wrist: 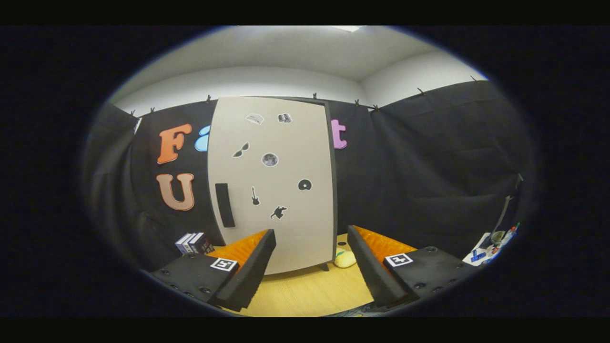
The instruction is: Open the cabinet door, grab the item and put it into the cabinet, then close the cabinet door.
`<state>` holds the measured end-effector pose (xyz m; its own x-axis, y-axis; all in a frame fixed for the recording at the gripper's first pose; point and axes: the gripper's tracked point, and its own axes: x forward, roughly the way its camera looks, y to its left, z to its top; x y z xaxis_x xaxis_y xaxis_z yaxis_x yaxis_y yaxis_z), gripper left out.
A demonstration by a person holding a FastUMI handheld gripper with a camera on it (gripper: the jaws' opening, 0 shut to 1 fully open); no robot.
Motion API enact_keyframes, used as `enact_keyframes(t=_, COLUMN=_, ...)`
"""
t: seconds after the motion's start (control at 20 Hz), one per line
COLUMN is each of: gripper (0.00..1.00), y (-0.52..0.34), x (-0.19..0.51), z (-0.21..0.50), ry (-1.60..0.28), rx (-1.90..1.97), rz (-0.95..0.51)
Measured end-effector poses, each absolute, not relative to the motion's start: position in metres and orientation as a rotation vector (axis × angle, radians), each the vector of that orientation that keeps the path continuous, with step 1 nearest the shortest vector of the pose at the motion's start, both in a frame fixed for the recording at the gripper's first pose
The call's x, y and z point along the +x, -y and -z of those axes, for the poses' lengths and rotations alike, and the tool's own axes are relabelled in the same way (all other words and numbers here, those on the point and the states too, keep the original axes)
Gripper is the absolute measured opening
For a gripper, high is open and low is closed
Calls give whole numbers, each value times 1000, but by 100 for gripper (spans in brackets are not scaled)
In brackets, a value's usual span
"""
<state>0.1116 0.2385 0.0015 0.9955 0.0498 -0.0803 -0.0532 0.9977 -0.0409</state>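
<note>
We found the gripper [310,267] with its fingers [248,271] spread wide and nothing between them, hovering above the wooden table [305,290]; each finger carried a square black-and-white marker [224,264] on its upper face. Just beyond the fingers stood the cabinet [274,186], its pale door [286,143] shut and facing us, a dark vertical handle [225,205] set near the door's left edge; small dark stickers [269,159] were scattered over the door, among them a round one, a guitar shape and a pair of sunglasses. The item [345,258], a pale yellowish rounded thing, lay on the table just to the right of the cabinet's foot, ahead of the right finger and untouched; we could not tell what it was. Left of the cabinet a few books [193,243] stood against the black cloth wall [429,166]; far to the right, a jumble of small objects [493,245] rested on a white surface.
</note>
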Motion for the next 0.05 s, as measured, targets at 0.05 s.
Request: enact_keyframes(t=0.05, gripper=97, y=-237, x=111, z=-1, ry=-80, rx=-40, rz=-50)
